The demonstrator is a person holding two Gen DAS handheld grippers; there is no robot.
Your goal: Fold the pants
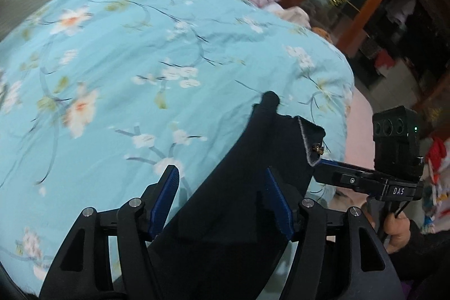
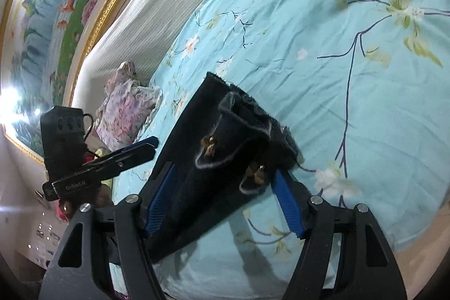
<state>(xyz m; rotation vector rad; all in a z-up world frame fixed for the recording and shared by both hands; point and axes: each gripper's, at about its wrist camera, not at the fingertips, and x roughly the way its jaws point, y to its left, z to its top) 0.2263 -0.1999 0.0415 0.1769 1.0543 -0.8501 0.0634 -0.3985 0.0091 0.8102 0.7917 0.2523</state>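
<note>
Pants (image 1: 225, 215) hang between both wide-open pairs of fingers, neither visibly pinching cloth; close left gripper (image 1: 222, 201) and right gripper (image 2: 225, 204) on matching waistband corners before lifting off the bed (image 1: 112, 75).

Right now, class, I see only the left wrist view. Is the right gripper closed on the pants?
Observer: No. The right gripper is open, and the pants lie between its fingers.
Operator: How many brass fasteners show there?
Observer: Two brass fasteners on the turned-over waist; your view shows one.
Operator: What is on the wall behind?
Observer: A painting in a gold frame, beside the white headboard.
</note>
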